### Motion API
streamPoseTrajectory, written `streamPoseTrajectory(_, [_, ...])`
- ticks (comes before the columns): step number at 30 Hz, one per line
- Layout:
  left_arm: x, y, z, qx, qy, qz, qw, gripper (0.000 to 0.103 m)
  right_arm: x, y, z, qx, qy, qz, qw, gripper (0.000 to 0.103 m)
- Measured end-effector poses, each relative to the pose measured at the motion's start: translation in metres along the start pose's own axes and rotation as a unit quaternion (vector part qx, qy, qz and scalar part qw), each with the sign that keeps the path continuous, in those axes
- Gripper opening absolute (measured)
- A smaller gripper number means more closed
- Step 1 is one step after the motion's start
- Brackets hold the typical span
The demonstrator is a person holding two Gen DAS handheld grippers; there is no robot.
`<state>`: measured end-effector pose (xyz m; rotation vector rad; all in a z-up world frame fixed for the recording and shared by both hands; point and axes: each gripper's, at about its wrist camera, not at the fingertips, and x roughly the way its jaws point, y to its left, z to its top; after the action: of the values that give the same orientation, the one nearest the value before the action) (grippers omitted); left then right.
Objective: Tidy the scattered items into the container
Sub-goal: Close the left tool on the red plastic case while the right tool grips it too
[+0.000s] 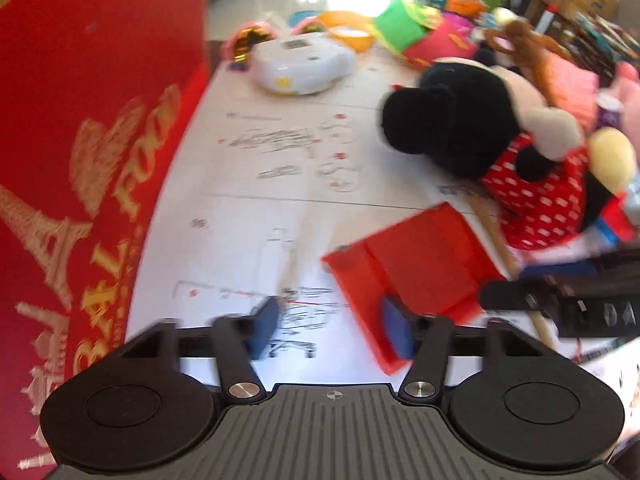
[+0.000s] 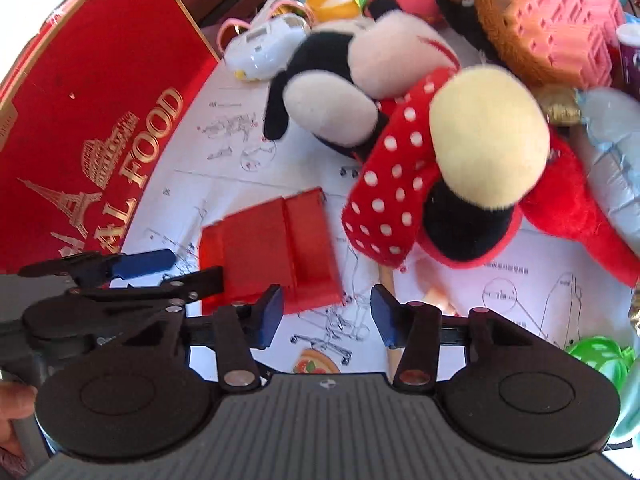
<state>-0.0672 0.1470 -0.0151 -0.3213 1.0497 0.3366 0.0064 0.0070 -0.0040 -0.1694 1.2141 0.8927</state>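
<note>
Your left gripper (image 1: 332, 330): jaws wide, holding nothing; the red folded card (image 1: 412, 276) lies flat on the paper-covered counter (image 1: 248, 184), under and just ahead of the right-hand jaw. Your right gripper (image 2: 326, 318): jaws wide, nothing held; the same card just ahead and left. Red box (image 2: 92, 120): standing far left. Polka-dot mouse plush (image 2: 420, 152): ahead and right of both jaws.

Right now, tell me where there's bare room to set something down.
Free: the printed paper sheet between the red box, white toy and flat red piece. Crowded: right side, around the plush doll and pink basket.
</note>
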Motion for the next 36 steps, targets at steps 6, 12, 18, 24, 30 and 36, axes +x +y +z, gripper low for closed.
streamPoseTrajectory(6, [-0.001,-0.001,-0.002,0.0,0.004,-0.004,1.0,0.043,0.011,0.011,0.016,-0.02,-0.002,0.012,1.0,0.054])
streamPoseTrajectory(12, [-0.001,0.003,-0.001,-0.003,0.008,-0.007,0.9999,0.057,0.022,0.012,0.016,-0.022,0.005,0.025,0.999,0.051])
streamPoseTrajectory(18, [-0.004,0.002,-0.005,0.007,0.008,-0.005,0.9999,0.053,0.014,0.016,0.002,-0.019,0.012,0.029,0.999,0.048])
streamPoseTrajectory(24, [-0.01,-0.001,-0.014,0.022,0.008,-0.013,0.9997,0.038,0.007,0.019,-0.018,-0.016,0.019,0.038,0.999,0.047])
streamPoseTrajectory(30, [-0.016,-0.007,-0.026,0.044,0.016,-0.026,0.9986,0.026,0.0,0.016,-0.035,0.0,0.017,0.05,0.999,0.041])
streamPoseTrajectory(36, [-0.023,-0.009,-0.043,0.053,0.026,-0.049,0.997,0.026,-0.005,0.003,-0.043,0.026,0.004,0.059,0.998,0.04])
